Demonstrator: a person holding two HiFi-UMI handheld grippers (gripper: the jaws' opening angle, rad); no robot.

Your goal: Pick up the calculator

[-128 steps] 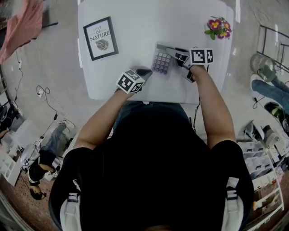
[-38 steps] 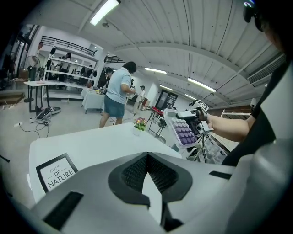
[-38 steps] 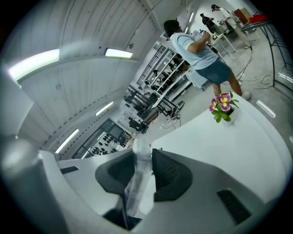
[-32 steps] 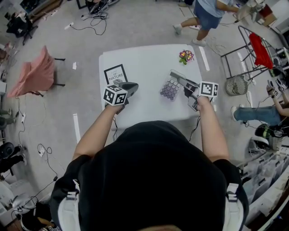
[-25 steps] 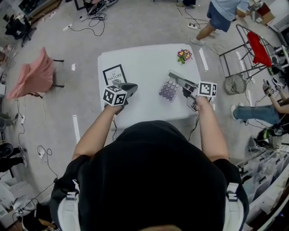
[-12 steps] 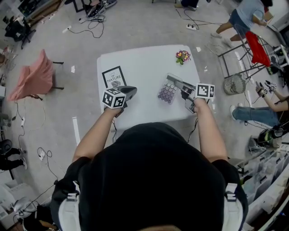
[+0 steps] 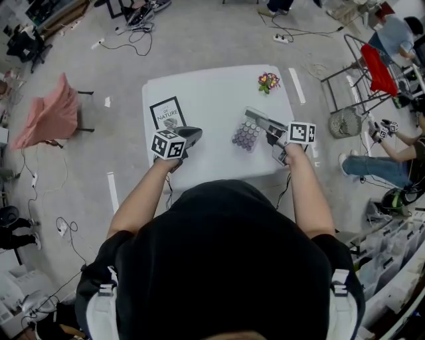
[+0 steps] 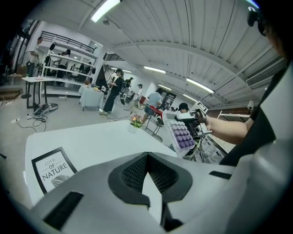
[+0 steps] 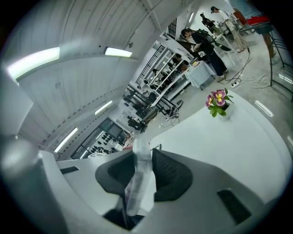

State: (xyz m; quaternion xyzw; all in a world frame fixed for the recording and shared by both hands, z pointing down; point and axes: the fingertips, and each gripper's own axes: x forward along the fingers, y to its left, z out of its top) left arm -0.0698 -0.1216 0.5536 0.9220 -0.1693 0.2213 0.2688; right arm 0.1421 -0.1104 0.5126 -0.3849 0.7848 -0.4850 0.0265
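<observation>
The calculator (image 9: 138, 183) is clamped edge-on between the pads of the right gripper (image 9: 143, 153) and is held tilted in the air above the white table (image 7: 212, 93). The left gripper (image 8: 147, 156) is kept closed on nothing, its jaws pressed together, near a framed print (image 7: 166, 113).

- Bright, even indoor light fills the head view; the white table (image 7: 219, 93) reads pale, with only faint, soft shade along its near edge.
- Ceiling strip lights (image 8: 105, 9) (image 9: 34, 61) burn white in both gripper views, blooming slightly at their edges.
- Fisheye distortion bows straight lines in all three frames; both gripper views fall to black at the corners.
- The calculator (image 9: 139, 178), seen edge-on close to the lens in the right gripper view, is blurred and washed out.
- The person's black top (image 7: 226, 265) swallows nearly all detail in the lower head view.
</observation>
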